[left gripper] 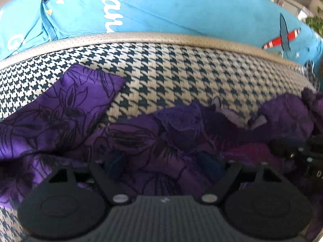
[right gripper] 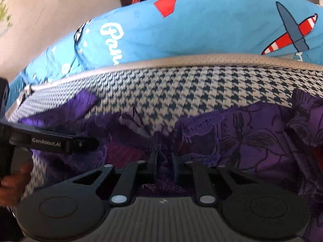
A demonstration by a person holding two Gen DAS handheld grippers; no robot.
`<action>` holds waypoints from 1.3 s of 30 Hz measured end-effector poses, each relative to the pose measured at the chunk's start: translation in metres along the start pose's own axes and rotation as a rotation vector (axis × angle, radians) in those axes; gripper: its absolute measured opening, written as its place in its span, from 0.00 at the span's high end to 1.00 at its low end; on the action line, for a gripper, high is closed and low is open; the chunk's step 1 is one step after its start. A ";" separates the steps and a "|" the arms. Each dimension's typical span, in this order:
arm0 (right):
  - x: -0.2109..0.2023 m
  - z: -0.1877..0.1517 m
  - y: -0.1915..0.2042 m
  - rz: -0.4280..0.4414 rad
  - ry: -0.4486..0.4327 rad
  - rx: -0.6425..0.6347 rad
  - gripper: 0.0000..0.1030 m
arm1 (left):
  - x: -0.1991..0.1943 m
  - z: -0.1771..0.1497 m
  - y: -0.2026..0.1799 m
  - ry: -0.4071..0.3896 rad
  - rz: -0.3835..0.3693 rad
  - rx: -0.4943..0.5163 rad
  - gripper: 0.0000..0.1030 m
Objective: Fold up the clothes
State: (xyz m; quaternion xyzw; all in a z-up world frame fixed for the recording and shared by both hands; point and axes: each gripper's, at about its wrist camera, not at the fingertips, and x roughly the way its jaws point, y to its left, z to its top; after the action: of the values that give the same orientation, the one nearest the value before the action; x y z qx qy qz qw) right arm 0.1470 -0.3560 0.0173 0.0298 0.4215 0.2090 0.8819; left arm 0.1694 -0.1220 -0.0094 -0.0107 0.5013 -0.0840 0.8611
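Note:
A purple garment with a dark flower print (left gripper: 60, 109) lies rumpled on a houndstooth cushion (left gripper: 171, 74). In the left wrist view my left gripper (left gripper: 163, 167) has its fingers spread wide, buried in the purple cloth, with cloth bunched between them. In the right wrist view the same garment (right gripper: 252, 141) covers the lower half, and my right gripper (right gripper: 164, 161) has its fingers close together, pinching a fold of the purple cloth. The left gripper's body (right gripper: 50, 141) shows at the left, beside the right one.
A blue sheet with white lettering and a red-striped plane print (left gripper: 161, 10) lies behind the cushion's tan piped edge (left gripper: 161, 37); it also shows in the right wrist view (right gripper: 201, 34). A pale wall (right gripper: 50, 20) stands at the left. A hand (right gripper: 14, 179) holds the left gripper.

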 end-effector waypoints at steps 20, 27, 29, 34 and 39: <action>0.008 0.021 -0.009 -0.055 -0.088 0.118 0.66 | -0.005 -0.023 -0.011 -0.023 0.041 0.091 0.14; 0.035 0.019 0.007 -0.169 -0.030 0.047 0.60 | -0.017 -0.010 -0.005 -0.115 0.046 0.109 0.09; 0.037 0.018 0.010 -0.194 -0.031 0.022 0.72 | -0.017 -0.002 -0.001 -0.144 0.045 0.120 0.06; 0.035 0.019 0.005 -0.192 -0.044 0.063 0.85 | -0.008 0.016 0.013 -0.147 -0.005 0.110 0.06; 0.017 0.022 0.006 -0.182 -0.124 0.055 0.86 | 0.006 0.021 0.013 -0.128 -0.060 0.164 0.03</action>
State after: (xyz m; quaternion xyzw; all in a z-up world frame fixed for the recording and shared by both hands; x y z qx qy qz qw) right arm 0.1711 -0.3408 0.0202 0.0283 0.3726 0.1143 0.9205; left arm 0.1921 -0.1110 -0.0051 0.0396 0.4361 -0.1498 0.8865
